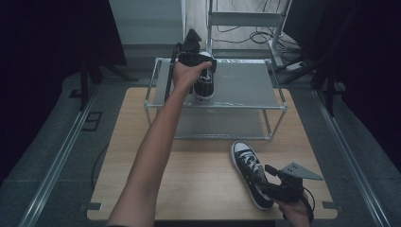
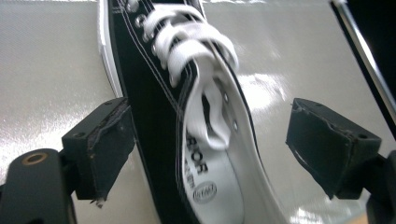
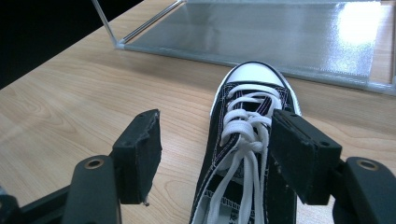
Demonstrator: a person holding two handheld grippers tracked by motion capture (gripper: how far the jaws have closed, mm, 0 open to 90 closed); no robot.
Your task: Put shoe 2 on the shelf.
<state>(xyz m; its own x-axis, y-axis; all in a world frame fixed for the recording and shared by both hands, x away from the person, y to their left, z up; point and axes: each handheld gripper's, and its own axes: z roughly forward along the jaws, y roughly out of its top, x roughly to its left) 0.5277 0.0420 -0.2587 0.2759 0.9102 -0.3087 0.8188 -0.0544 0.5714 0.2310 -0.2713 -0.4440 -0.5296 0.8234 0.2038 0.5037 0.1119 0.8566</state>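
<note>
Left tool: my left tool [image 1: 202, 64] hangs over the top shelf of the metal rack [image 1: 279, 105], the forearm stretched far across the bench [image 1: 132, 156].
Left tool state: in the left gripper view its jaws stand apart; the left pad [image 2: 106, 140] sits just beside the shoe's black side, the other pad is well clear of it. I count it as not clamped.
Shoe on the shelf: the black-and-white sneaker [image 2: 187, 116] rests on the grey shelf surface, its opening and white laces between my left jaws, nearer the left one. In the high view this sneaker [image 1: 204, 86] lies with its white toe cap towards me, just under the left tool.
Right tool: my right tool [image 1: 270, 182] is low at the near right of the bench.
Right tool state: jaws apart; in the right gripper view one pad touches the laced upper at its side, the other pad [image 3: 140, 149] stands off over bare wood. Whether it presses, I cannot tell.
Shoe on the bench: the second sneaker [image 3: 247, 154] lies on the wood, toe pointing to the rack, its heel end at the right tool.
</note>
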